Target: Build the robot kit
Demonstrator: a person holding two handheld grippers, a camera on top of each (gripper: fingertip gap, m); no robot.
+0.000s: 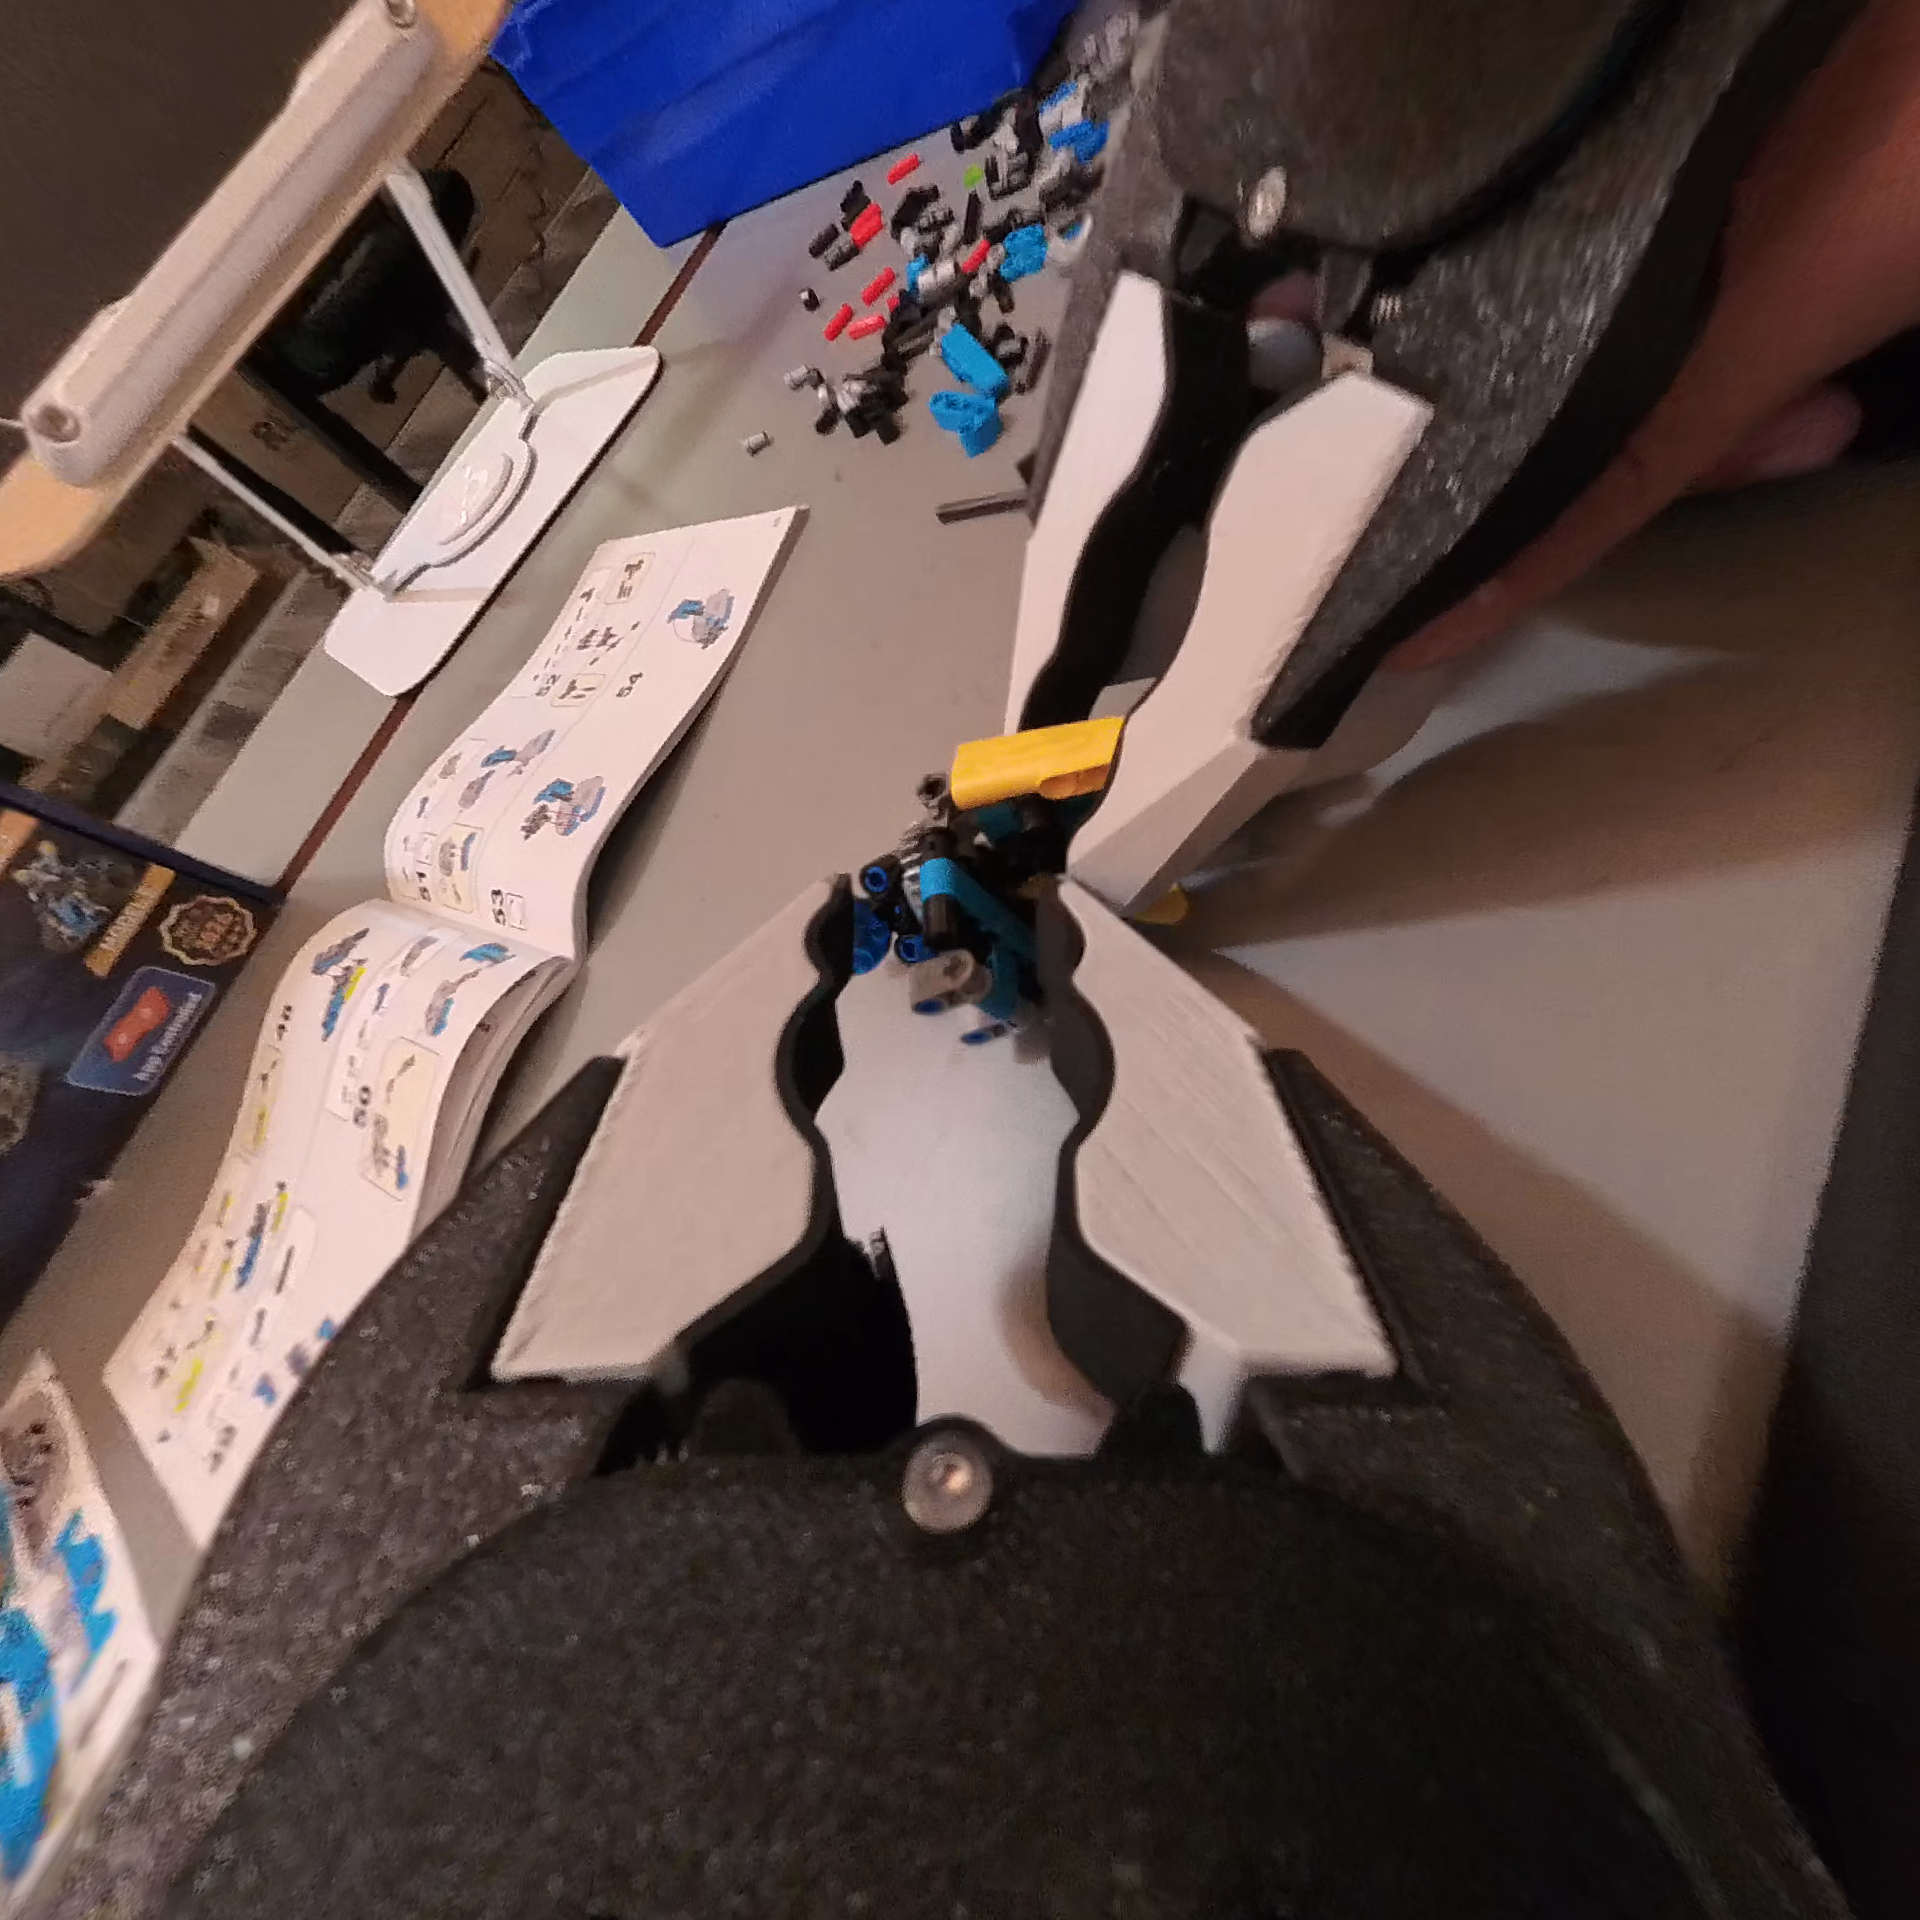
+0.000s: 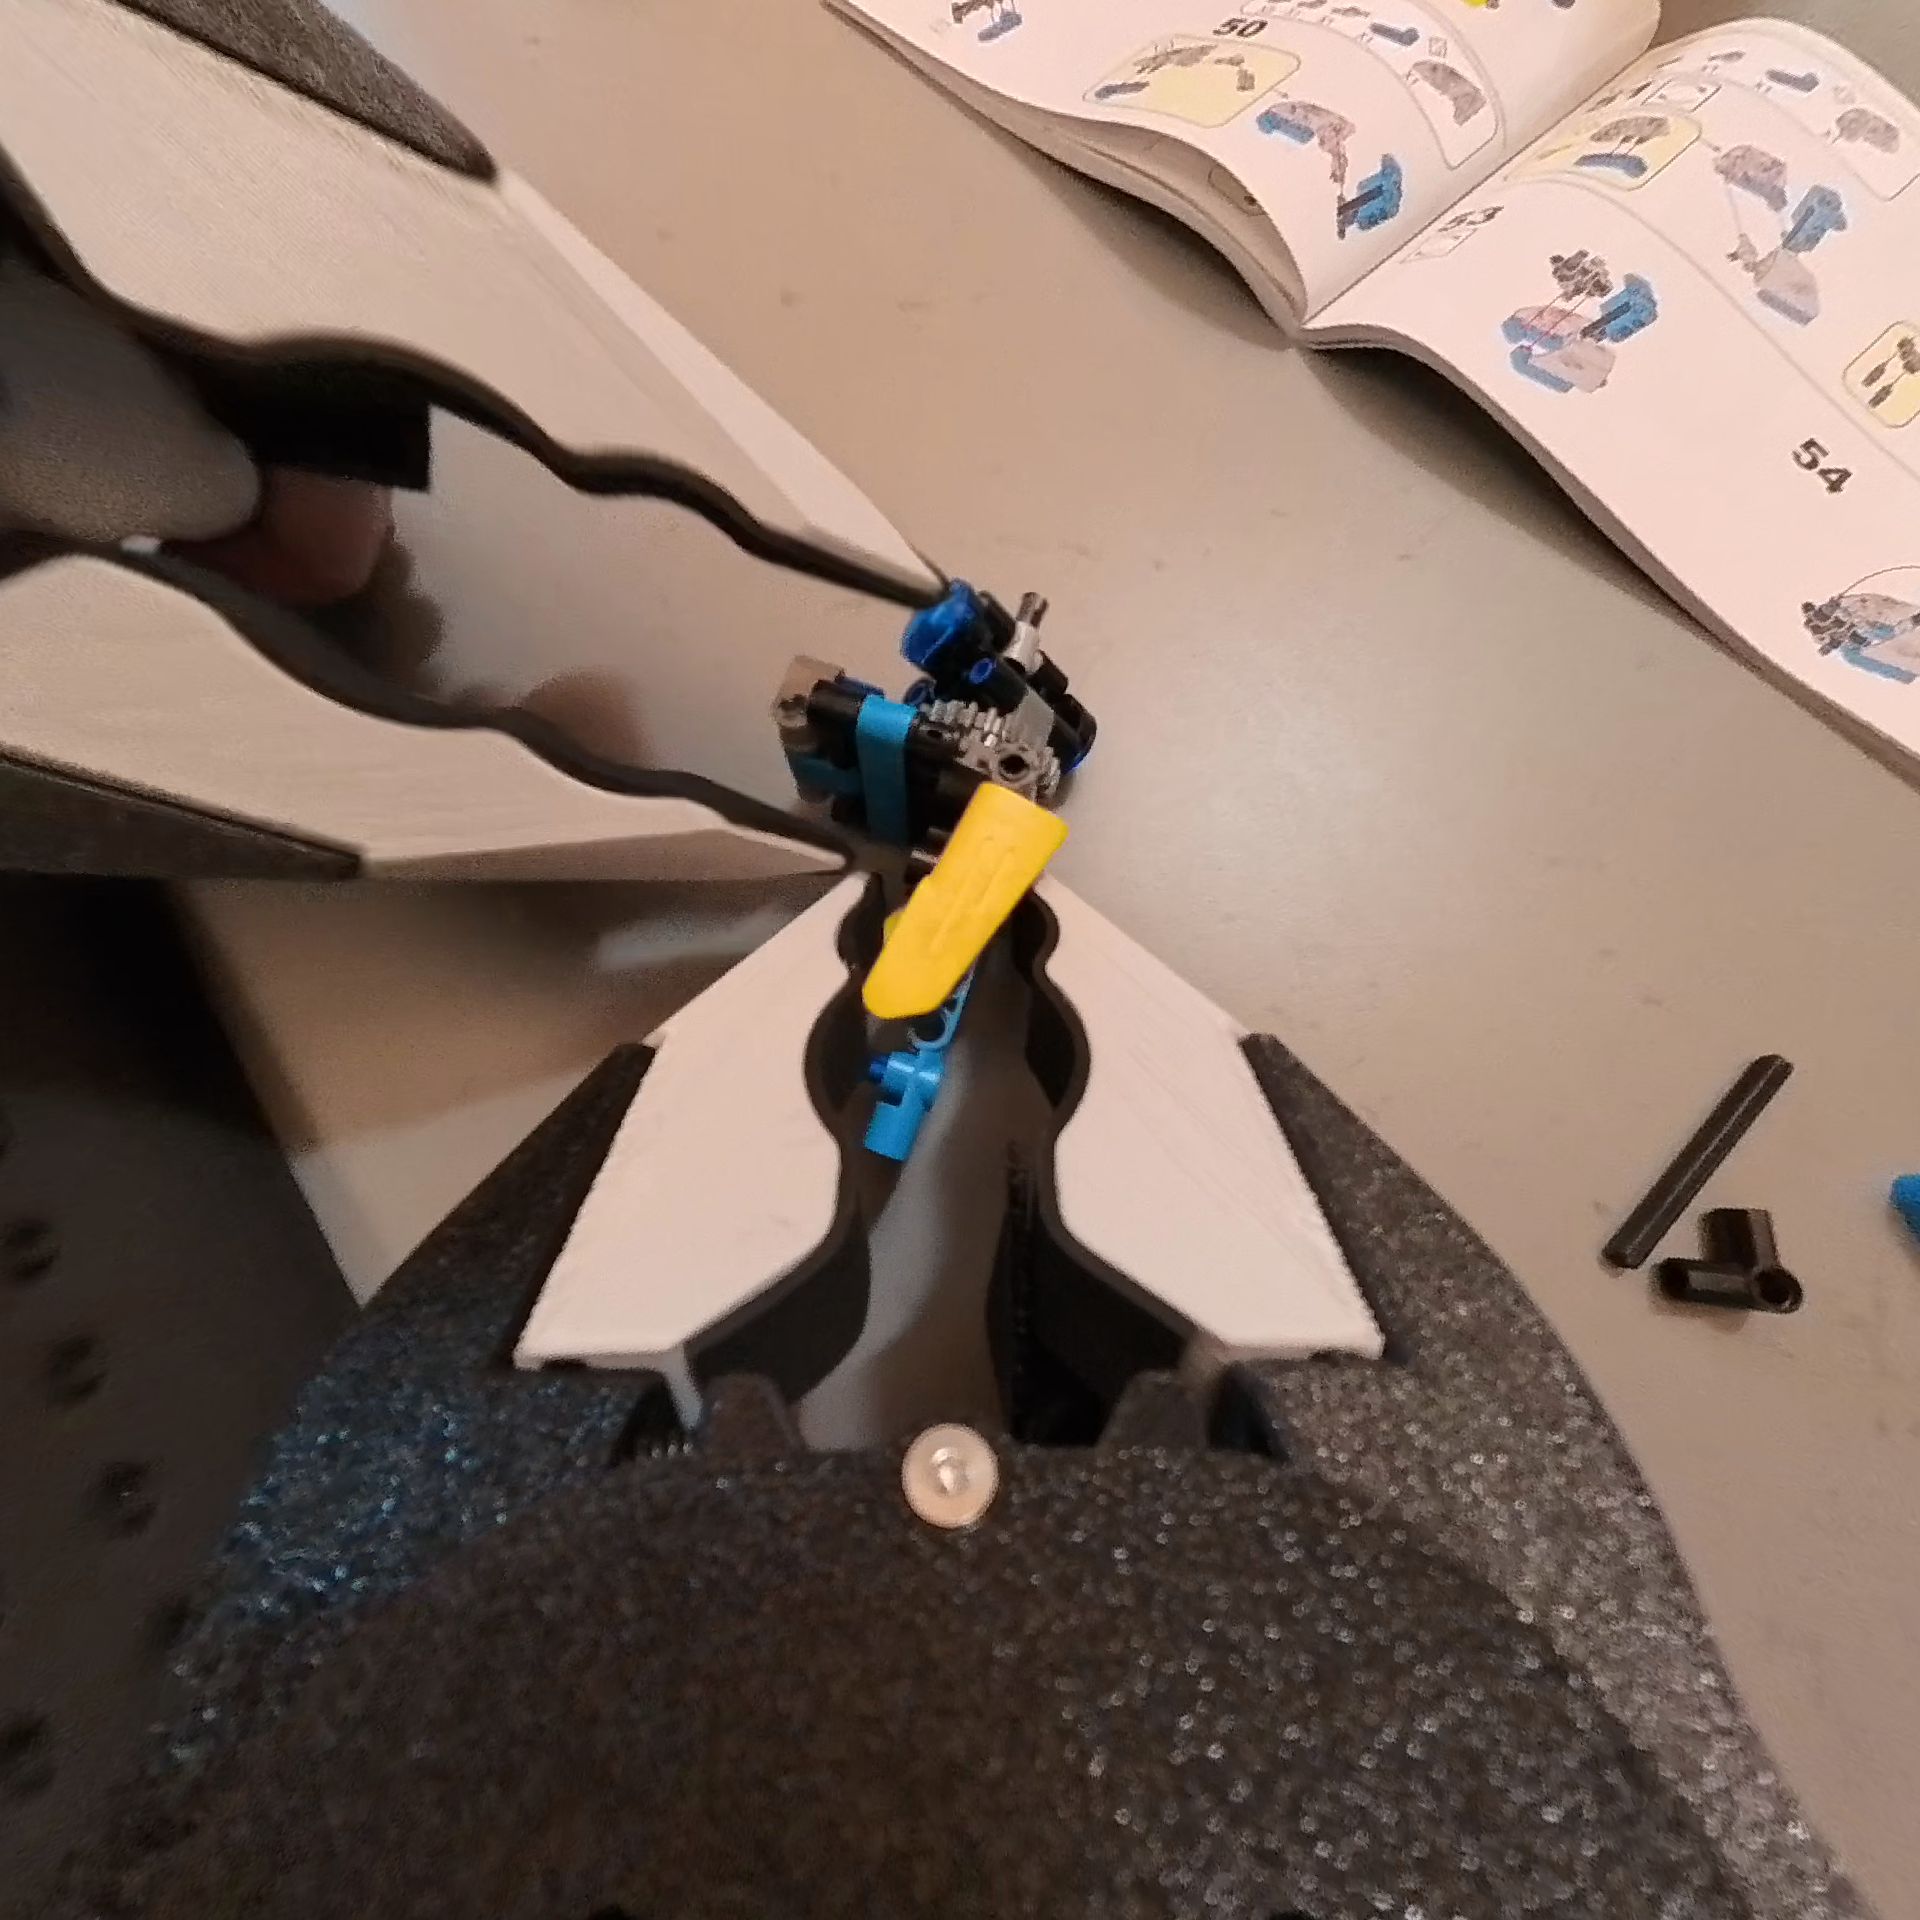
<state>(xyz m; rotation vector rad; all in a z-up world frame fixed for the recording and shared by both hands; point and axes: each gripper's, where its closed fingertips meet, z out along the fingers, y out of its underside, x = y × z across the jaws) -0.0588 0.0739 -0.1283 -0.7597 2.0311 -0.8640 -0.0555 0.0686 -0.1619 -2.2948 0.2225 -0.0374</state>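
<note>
Left claw (image 1: 945,914): pinching the small brick model (image 1: 951,925).
Right claw (image 2: 951,904): pinching the yellow piece (image 2: 961,899) against the model.
Nearby: open instruction booklet (image 1: 582,748), loose bricks (image 1: 935,281) on the worktop (image 1: 831,623).

The left gripper (image 1: 951,914) has its white fingers (image 1: 707,1143) drawn close at the tips, pinching something small. The right gripper (image 2: 951,904) meets it tip to tip, fingers likewise nearly together, a hand (image 1: 1766,343) wrapped around its body.
</note>
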